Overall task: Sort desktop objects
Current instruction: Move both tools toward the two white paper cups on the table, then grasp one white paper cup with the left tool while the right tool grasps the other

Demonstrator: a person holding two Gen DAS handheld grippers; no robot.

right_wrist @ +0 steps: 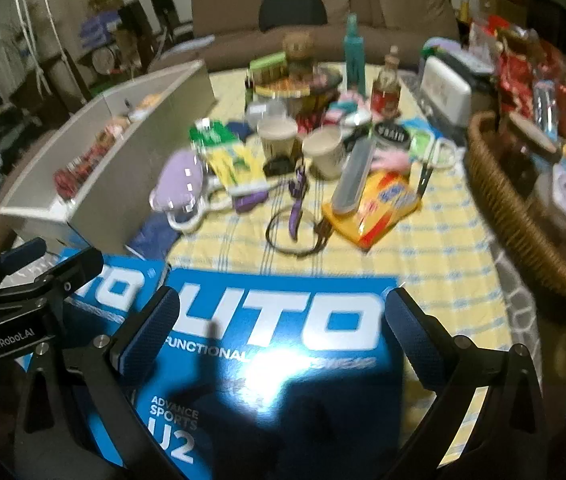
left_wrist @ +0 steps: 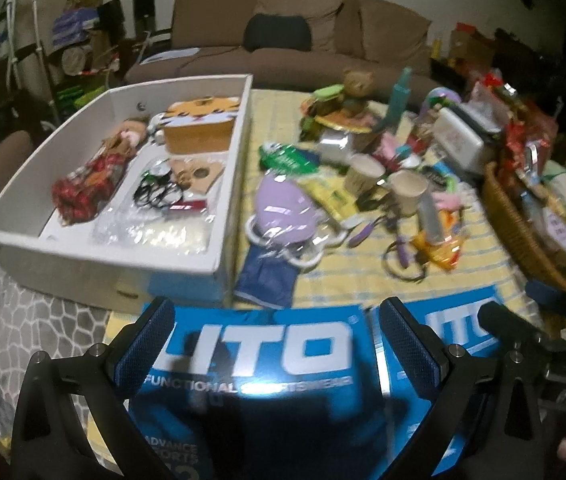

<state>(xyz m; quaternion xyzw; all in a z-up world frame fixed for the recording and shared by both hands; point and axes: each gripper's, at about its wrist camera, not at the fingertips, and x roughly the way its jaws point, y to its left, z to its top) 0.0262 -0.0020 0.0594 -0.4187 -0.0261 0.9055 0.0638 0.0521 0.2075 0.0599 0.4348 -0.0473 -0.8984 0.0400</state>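
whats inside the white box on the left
In the white box: a tiger-face box, a doll, black cords, and clear bags. Whatever lies under them is hidden.

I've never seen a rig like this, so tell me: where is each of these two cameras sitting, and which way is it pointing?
Left wrist: on the left gripper, looking forward over a blue packet to the white box; its open fingers show.
Right wrist: on the right gripper, over another blue packet toward the cups; its open fingers and the left gripper show.
Shared: packets, box, purple pouch, basket, sofa.
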